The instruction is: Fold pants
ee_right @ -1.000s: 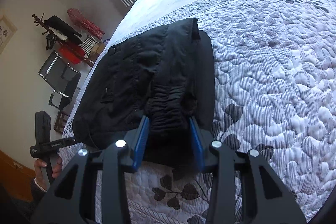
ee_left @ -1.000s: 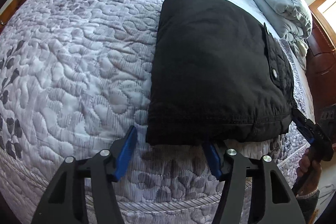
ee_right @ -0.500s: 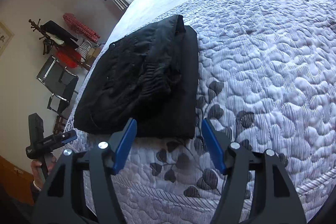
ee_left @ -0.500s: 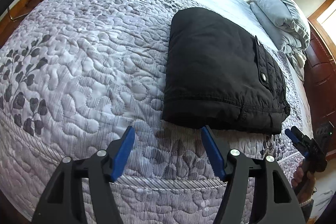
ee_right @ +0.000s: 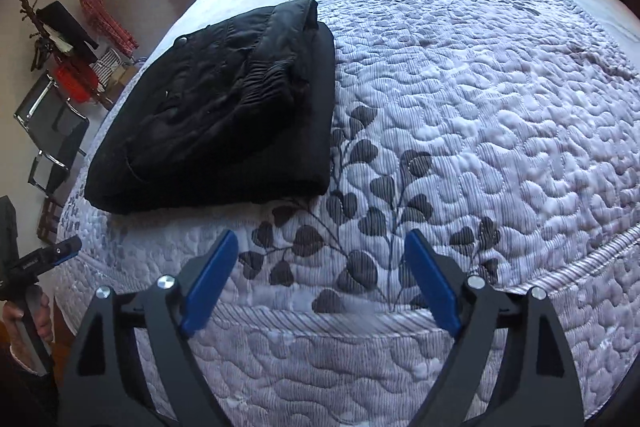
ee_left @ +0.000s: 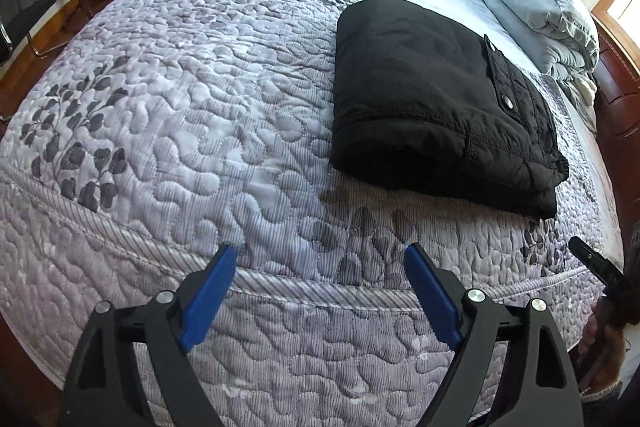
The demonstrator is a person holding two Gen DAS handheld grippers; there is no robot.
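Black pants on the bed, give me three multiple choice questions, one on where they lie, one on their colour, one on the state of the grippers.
1. Where do the folded pants lie?
A. on the quilted bedspread
B. on the chair
C. on the pillows

2. What colour are the gripper pads?
A. red
B. blue
C. green

3. How do the left gripper and right gripper stand?
A. both clamped on the pants
B. one open, one shut
C. both open, nothing between the jaws

Answers: 1 A, quilt shows all round them. 2 B, blue faces on black fingers. 3 C, only bedspread shows between the jaws.
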